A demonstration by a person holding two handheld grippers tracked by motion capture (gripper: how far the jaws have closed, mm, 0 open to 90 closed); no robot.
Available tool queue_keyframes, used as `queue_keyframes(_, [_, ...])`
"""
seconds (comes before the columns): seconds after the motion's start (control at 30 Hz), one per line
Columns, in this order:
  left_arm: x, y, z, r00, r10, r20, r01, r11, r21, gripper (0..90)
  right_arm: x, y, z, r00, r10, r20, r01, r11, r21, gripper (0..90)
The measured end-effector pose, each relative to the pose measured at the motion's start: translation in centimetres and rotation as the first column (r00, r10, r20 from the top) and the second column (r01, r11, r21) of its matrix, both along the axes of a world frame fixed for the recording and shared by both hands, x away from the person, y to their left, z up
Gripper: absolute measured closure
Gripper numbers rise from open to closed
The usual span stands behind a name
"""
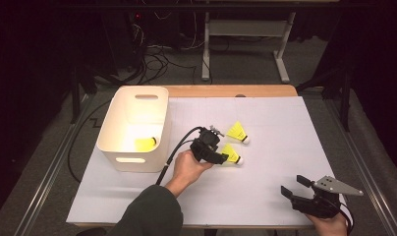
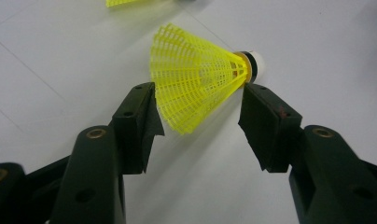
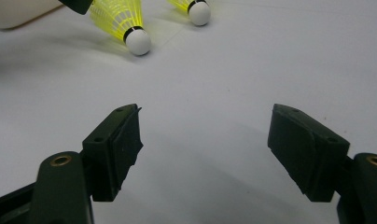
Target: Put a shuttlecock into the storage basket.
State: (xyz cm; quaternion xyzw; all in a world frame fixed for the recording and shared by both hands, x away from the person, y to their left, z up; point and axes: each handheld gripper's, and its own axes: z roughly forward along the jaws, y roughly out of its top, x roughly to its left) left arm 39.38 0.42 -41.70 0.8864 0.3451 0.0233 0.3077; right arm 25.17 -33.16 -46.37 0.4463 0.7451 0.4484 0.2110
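A yellow shuttlecock (image 1: 232, 156) with a white cork lies on its side on the white table sheet (image 1: 265, 196). My left gripper (image 1: 221, 156) reaches over it from the left. In the left gripper view the mesh skirt of this shuttlecock (image 2: 196, 79) lies between the jaws, which stand close on either side; the skirt looks unsqueezed. A second shuttlecock (image 1: 238, 132) lies just beyond it. A third one (image 1: 145, 143) rests inside the white bin (image 1: 132, 160). My right gripper (image 1: 295, 186) sits open at the front right, with nothing between its jaws (image 3: 205, 126).
The bin stands at the table's left, with handle slots in its walls. A wooden table edge (image 1: 226, 91) runs along the back. Beyond it are a desk frame (image 1: 245, 29) and cables on the floor. The right gripper view shows both loose shuttlecocks (image 3: 126, 23) far ahead.
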Motion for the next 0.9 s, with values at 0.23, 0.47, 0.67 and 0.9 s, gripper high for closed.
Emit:
queue_keyframes(0.23, [0.27, -0.20, -0.30, 0.9999, 0.003, -0.010, -0.003, 0.9999, -0.015, 49.7, 0.01, 0.00, -0.01, 1.0000, 0.000, 0.000, 0.000, 1.000, 0.001, 26.1])
queue_keyframes(0.47, [0.38, -0.57, -0.36, 0.9998, -0.016, -0.010, 0.016, 0.9997, -0.021, 54.3, 0.00, 0.00, 0.00, 1.0000, 0.000, 0.000, 0.000, 1.000, 0.000, 26.1])
queue_keyframes(0.67, [0.57, -0.72, -0.61, 0.9996, -0.025, -0.011, 0.025, 0.9996, -0.015, 58.2, 0.00, -0.01, -0.01, 1.0000, 0.001, -0.001, -0.001, 1.000, 0.000, 26.2])
queue_keyframes(0.9, [0.49, -0.86, -0.65, 0.9992, -0.039, 0.001, 0.039, 0.9991, -0.018, 64.4, 0.01, -0.01, -0.02, 1.0000, 0.000, -0.001, 0.000, 1.000, -0.001, 26.2])
